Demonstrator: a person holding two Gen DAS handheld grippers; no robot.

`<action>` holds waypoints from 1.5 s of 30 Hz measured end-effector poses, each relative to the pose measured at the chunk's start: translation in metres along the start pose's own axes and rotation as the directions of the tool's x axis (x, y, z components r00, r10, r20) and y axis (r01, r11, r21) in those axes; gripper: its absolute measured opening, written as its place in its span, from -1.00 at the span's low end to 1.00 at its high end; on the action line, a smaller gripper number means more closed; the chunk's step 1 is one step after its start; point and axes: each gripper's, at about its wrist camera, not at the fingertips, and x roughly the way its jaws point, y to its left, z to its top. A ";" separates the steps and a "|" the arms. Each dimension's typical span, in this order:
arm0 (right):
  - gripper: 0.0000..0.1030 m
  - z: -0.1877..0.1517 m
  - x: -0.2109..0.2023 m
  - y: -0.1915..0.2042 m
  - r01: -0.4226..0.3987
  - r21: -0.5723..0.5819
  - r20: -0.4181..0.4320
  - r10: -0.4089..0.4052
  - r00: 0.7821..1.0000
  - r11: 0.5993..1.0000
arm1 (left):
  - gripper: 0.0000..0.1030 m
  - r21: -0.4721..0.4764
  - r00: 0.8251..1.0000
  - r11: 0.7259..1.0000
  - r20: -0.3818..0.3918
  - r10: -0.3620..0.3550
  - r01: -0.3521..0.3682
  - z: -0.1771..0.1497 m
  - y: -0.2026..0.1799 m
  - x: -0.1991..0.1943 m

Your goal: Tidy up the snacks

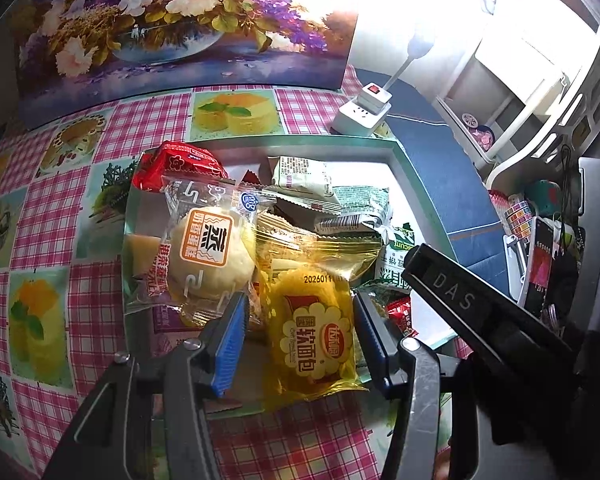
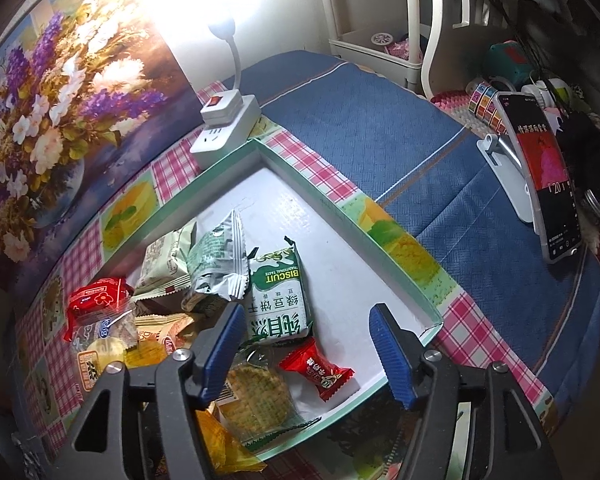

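A white tray with a teal rim holds a heap of snack packets. My left gripper is open low over the tray's near side. A yellow soft-bread packet lies between its blue pads, which do not press on it. A clear steamed-cake packet sits just left of it. My right gripper stands wide open above a red candy and a round biscuit packet, holding nothing. A green biscuit packet lies just beyond its left finger.
The tray rests on a pink checked tablecloth beside a blue cloth. A power strip with a small lamp stands at the tray's far corner. A floral picture leans behind. A phone on a stand is at the right.
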 end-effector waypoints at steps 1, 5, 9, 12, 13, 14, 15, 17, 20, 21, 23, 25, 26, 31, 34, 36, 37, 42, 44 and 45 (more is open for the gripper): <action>0.37 0.000 -0.001 -0.001 0.000 0.003 0.004 0.000 1.000 1.000 | 0.16 0.001 1.000 1.000 0.002 0.003 -0.003 0.000 0.000 -0.001; 0.37 0.003 -0.006 -0.007 0.000 0.034 0.030 -0.001 1.000 0.999 | 0.29 -0.006 1.000 1.000 0.018 -0.005 0.005 0.002 0.003 -0.006; 0.37 0.003 -0.010 -0.008 -0.009 0.047 0.043 0.007 0.999 0.999 | 0.29 -0.013 0.999 1.000 0.035 -0.008 0.009 0.003 0.005 -0.013; 0.37 0.004 -0.011 -0.008 -0.014 0.046 0.051 0.012 0.999 0.999 | 0.29 -0.030 0.999 0.999 0.041 -0.014 0.016 0.004 0.009 -0.016; 0.37 0.003 -0.012 -0.008 -0.015 0.047 0.053 0.013 0.999 0.999 | 0.29 -0.040 0.999 0.999 0.043 -0.017 0.018 0.004 0.012 -0.018; 0.37 0.003 -0.012 -0.008 -0.015 0.047 0.053 0.012 0.999 0.999 | 0.29 -0.050 0.999 0.999 0.046 -0.016 0.018 0.005 0.014 -0.019; 0.37 0.003 -0.011 -0.008 -0.013 0.045 0.052 0.010 0.999 0.999 | 0.29 -0.065 0.998 0.998 0.054 -0.013 0.017 0.006 0.018 -0.022; 0.37 0.002 -0.011 -0.006 -0.014 0.038 0.047 0.012 0.999 0.999 | 0.31 -0.089 0.997 0.996 0.071 -0.003 0.010 0.007 0.025 -0.026; 0.37 -0.001 -0.011 0.001 -0.020 0.008 0.044 0.020 0.999 1.000 | 0.32 -0.115 0.994 0.993 0.106 0.040 -0.027 0.009 0.036 -0.036; 0.37 -0.002 -0.012 0.005 -0.024 -0.008 0.046 0.024 0.999 1.000 | 0.32 -0.124 0.991 0.991 0.115 0.064 -0.050 0.009 0.040 -0.039; 0.43 -0.006 -0.015 0.012 -0.035 -0.039 0.052 0.037 0.998 0.999 | 0.32 -0.146 0.981 0.981 0.126 0.145 -0.126 0.009 0.050 -0.043; 0.56 -0.012 -0.020 0.020 -0.050 -0.075 0.061 0.055 0.997 0.996 | 0.32 -0.169 0.967 0.964 0.118 0.226 -0.204 0.007 0.063 -0.045; 0.61 -0.016 -0.022 0.024 -0.060 -0.096 0.066 0.066 0.996 0.994 | 0.32 -0.179 0.962 0.957 0.109 0.250 -0.228 0.005 0.069 -0.044; 0.90 -0.033 -0.034 0.038 -0.080 -0.180 0.095 0.098 0.991 0.980 | 0.32 -0.249 0.957 0.934 0.071 0.282 -0.257 -0.007 0.098 -0.047; 1.00 -0.043 -0.040 0.045 -0.086 -0.226 0.102 0.112 0.989 0.970 | 0.32 -0.258 0.944 0.921 0.080 0.320 -0.291 -0.013 0.103 -0.053; 1.00 -0.051 -0.044 0.049 -0.090 -0.260 0.099 0.119 0.988 0.961 | 0.32 -0.259 0.937 0.916 0.088 0.338 -0.306 -0.017 0.105 -0.058; 1.00 -0.054 -0.046 0.050 -0.089 -0.272 0.099 0.120 0.988 0.958 | 0.33 -0.259 0.933 0.913 0.092 0.348 -0.315 -0.021 0.107 -0.060; 1.00 -0.069 -0.052 0.050 -0.080 -0.317 0.102 0.118 0.988 0.945 | 0.65 -0.267 0.909 0.888 0.089 0.408 -0.373 -0.033 0.110 -0.066; 1.00 -0.075 -0.053 0.050 -0.083 -0.332 0.093 0.120 0.988 0.940 | 0.65 -0.262 0.897 0.879 0.090 0.433 -0.398 -0.038 0.111 -0.070; 1.00 -0.078 -0.053 0.050 -0.087 -0.338 0.082 0.121 0.989 0.937 | 0.65 -0.257 0.893 0.877 0.088 0.441 -0.407 -0.040 0.112 -0.071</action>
